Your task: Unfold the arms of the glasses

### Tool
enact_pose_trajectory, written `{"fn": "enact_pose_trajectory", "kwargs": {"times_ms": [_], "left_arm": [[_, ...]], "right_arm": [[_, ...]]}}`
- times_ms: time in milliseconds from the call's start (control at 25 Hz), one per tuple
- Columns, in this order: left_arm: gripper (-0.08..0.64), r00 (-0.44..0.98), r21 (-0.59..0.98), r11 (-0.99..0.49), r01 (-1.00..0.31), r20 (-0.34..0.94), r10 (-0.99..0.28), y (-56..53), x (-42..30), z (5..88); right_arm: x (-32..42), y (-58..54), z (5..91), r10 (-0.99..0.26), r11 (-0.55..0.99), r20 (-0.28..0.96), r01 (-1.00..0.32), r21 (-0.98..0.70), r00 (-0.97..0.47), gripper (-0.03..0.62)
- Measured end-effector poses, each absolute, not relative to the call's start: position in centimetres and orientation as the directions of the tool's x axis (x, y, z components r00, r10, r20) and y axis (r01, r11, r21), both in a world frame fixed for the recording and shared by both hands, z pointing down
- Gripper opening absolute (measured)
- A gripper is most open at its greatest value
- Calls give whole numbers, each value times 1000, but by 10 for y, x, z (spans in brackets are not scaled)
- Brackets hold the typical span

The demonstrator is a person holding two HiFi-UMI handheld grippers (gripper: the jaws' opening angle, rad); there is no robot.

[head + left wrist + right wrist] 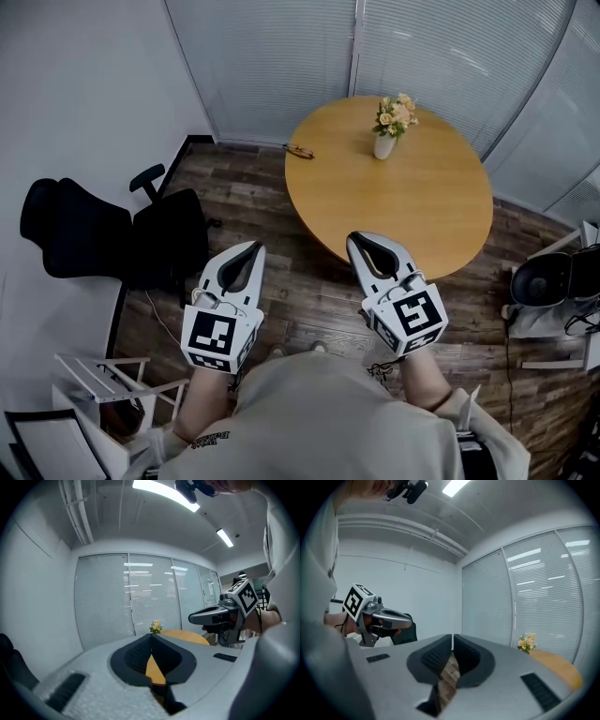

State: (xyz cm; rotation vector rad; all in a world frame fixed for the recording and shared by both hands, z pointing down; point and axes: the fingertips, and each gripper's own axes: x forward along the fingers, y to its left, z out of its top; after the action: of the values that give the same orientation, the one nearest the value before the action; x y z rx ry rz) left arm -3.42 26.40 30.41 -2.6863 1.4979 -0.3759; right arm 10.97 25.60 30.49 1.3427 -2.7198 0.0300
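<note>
1. Tabletop (441,216): 1 round wooden top, in the upper middle of the head view, on a dark plank floor (309,291).

2. Glasses (300,150): 1 pair, lying at the tabletop's rim at about 10 o'clock from its centre. Too small to tell whether the arms are folded. Well apart from both grippers, touched by neither.

3. Vase of flowers (388,127): 1 white vase with pale yellow blooms, upright, at about 12 o'clock from the tabletop's centre, at 3 o'clock from the glasses.

4. Left gripper (254,247): held over the floor at 7 o'clock from the tabletop, short of its rim. Its own view shows the 2 jaws meeting at the tips with nothing between them.

5. Right gripper (357,238): beside the left one, at its 3 o'clock, tips just at the tabletop's near rim. Jaws drawn together to a thin slit, empty.

6. Office chair (89,239): 1, black, by the wall at 9 o'clock from the left gripper.
</note>
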Motion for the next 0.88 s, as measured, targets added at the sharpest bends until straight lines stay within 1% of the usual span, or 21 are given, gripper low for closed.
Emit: {"fn": "enact_pose_trajectory", "kwargs": {"times_ms": [280, 520, 880], "left_arm": [[21, 478, -161, -513, -843, 209, -853, 249, -14, 312], [21, 471, -168, -508, -845, 215, -855, 244, -6, 314], [21, 459, -152, -491, -858, 204, -865, 238, -8, 319]], "right_arm": [[132, 238, 312, -774, 626, 92, -779, -35, -626, 35], [146, 231, 316, -780, 618, 82, -785, -50, -620, 35], [148, 224, 328, -777, 621, 105, -783, -36, -621, 35]]}}
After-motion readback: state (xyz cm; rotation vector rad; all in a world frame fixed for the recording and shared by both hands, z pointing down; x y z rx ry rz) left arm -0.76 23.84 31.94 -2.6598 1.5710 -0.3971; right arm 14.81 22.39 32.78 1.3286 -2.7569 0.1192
